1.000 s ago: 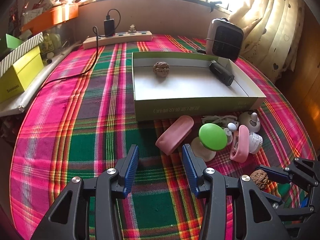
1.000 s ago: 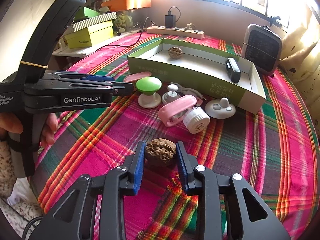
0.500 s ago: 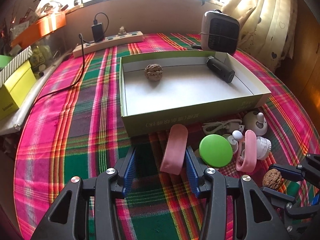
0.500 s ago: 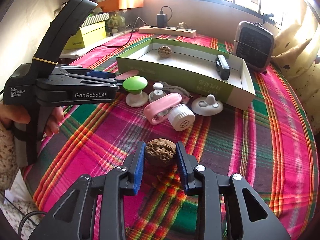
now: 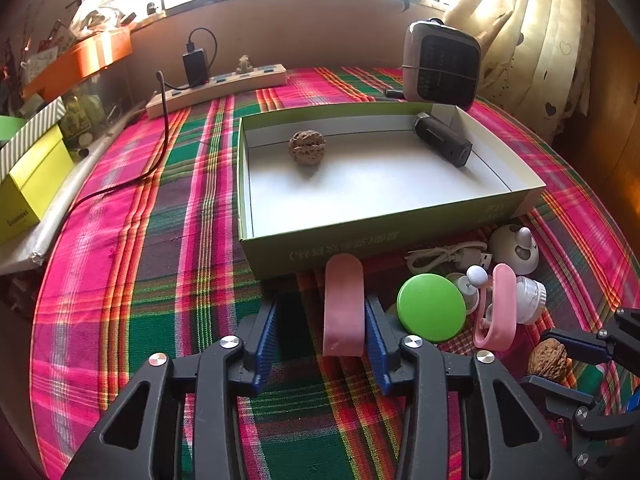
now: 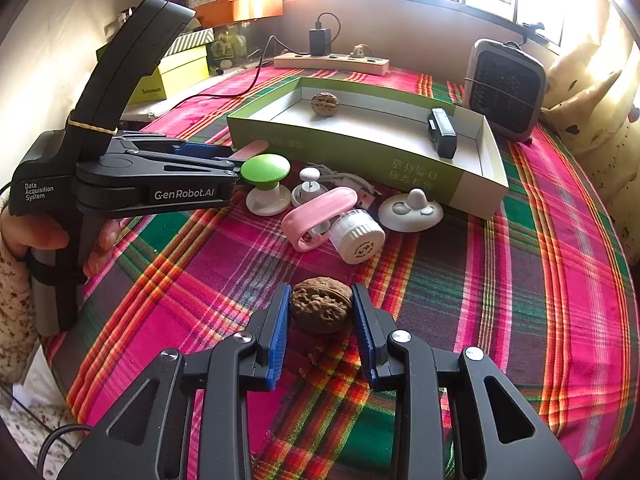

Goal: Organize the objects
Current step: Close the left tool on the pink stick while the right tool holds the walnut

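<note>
Left wrist view shows the left tongs (image 5: 320,336) spread apart around a pink oblong piece (image 5: 343,304), which touches only the right blue pad and lies on the plaid tabletop (image 5: 140,280) just before the green box (image 5: 384,236). Right wrist view shows the right tongs (image 6: 321,320) clamped on a walnut (image 6: 320,309). A second walnut (image 6: 325,104) lies inside the box.

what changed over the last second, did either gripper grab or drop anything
The left gripper moved forward until its open jaws straddle the pink case, not yet closed on it. The right gripper kept its grip on the walnut. The box and its contents, another walnut and a black device, stayed put.
</note>
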Tool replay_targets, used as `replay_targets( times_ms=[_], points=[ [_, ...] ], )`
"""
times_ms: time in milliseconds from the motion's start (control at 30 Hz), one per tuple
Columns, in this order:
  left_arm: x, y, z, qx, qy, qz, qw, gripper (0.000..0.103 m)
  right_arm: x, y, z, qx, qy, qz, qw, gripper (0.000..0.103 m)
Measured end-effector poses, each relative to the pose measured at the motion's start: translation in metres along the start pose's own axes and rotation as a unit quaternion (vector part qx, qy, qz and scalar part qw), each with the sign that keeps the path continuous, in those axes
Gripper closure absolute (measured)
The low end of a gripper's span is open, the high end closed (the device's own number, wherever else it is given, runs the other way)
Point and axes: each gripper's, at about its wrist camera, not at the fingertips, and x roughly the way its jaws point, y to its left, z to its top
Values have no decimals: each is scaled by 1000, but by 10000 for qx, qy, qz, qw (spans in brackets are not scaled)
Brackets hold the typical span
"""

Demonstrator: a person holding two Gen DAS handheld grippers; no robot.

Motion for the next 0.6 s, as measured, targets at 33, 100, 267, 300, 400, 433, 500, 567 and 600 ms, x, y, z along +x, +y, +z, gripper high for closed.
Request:
replay_targets(
  times_ms=[33,100,267,300,400,433,500,567,600],
  points=[
    [0,0,0,9,0,-1,10000,71,0,0,0,-1,-1,2,10000,71],
    [-1,-2,0,41,-5,-16,10000,75,0,0,0,-1,-2,1,10000,71],
    [-1,-7,0,99,-8,-9,10000,83,0,0,0,7,-6,3,10000,71],
    [-1,-7,0,104,-10,-3,9999,84,0,0,0,8,-8,1,10000,71],
    [-1,-7,0,95,-14,7,10000,87,-1,1,0,8,-6,5,10000,71],
    [-1,-7,0,94,-14,5,10000,87,-1,1,0,7,-7,3,10000,71],
    [-1,-7,0,92,-14,4,10000,87,-1,1,-1,7,-9,0,10000,71],
    [-2,-7,0,95,-14,2,10000,87,-1,0,0,15,-10,6,10000,71],
    [-2,-7,0,94,-14,1,10000,87,-1,1,-1,10,-7,4,10000,71]
  ],
)
